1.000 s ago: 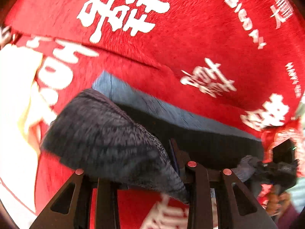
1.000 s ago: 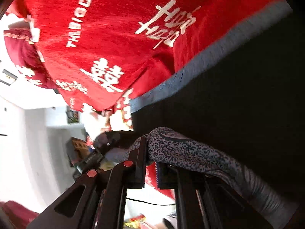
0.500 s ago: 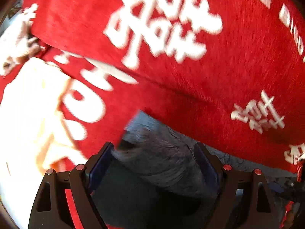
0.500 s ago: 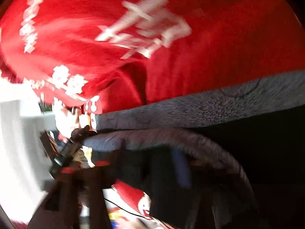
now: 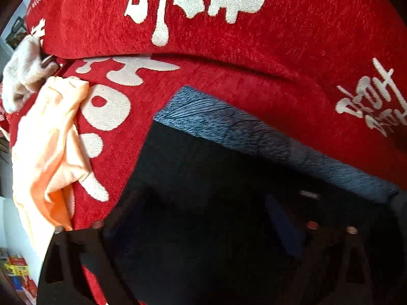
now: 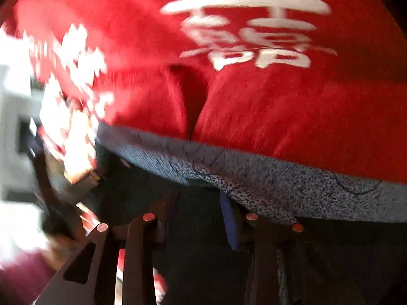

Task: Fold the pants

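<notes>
Dark pants with a blue-grey speckled edge lie flat on a red blanket printed with white characters. My left gripper hovers close over the dark cloth, pointing steeply down. Its jaws stand wide and are still opening, with nothing pinched. In the blurred right wrist view the speckled edge runs across just ahead of my right gripper. Those jaws are closing with a gap left between them. Dark cloth lies under the gap, and the pads do not press on it.
A crumpled orange cloth lies on the blanket to the left of the pants, with a beige cloth beyond it. The red blanket has a deep crease behind the pants. Bright white room shows at the left edge.
Both grippers let go of the speckled fold they held; it now lies flat. The left opened wide and sank toward the pants. The right opened, swung sideways, and its gap has narrowed.
</notes>
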